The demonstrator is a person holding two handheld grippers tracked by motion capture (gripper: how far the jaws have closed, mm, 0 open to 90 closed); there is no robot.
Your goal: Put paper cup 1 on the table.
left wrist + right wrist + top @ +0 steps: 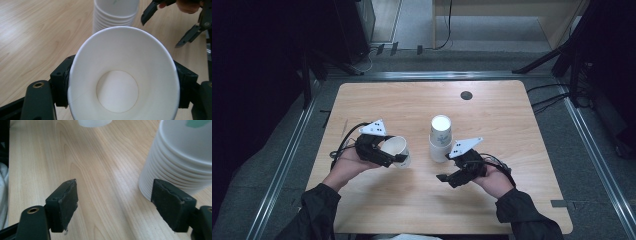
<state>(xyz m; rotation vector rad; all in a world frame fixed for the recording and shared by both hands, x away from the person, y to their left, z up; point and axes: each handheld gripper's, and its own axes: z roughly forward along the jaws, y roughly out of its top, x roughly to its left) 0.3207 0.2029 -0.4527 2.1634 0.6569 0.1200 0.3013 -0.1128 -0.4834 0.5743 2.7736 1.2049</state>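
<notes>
Faintly green-marked cup stack (440, 137), no readable writing

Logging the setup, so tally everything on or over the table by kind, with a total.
Single white paper cup, held in the left gripper: 1
Stack of nested white paper cups, cup number unclear: 1
Black two-jaw grippers, including the right gripper: 2
Total: 4

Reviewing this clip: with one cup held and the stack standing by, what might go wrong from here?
The left gripper squeezes the single paper cup across its mouth, which looks ovalled; more pressure may crease it. The open right gripper sits close beside the upside-down cup stack, so a sideways nudge may topple it.
</notes>
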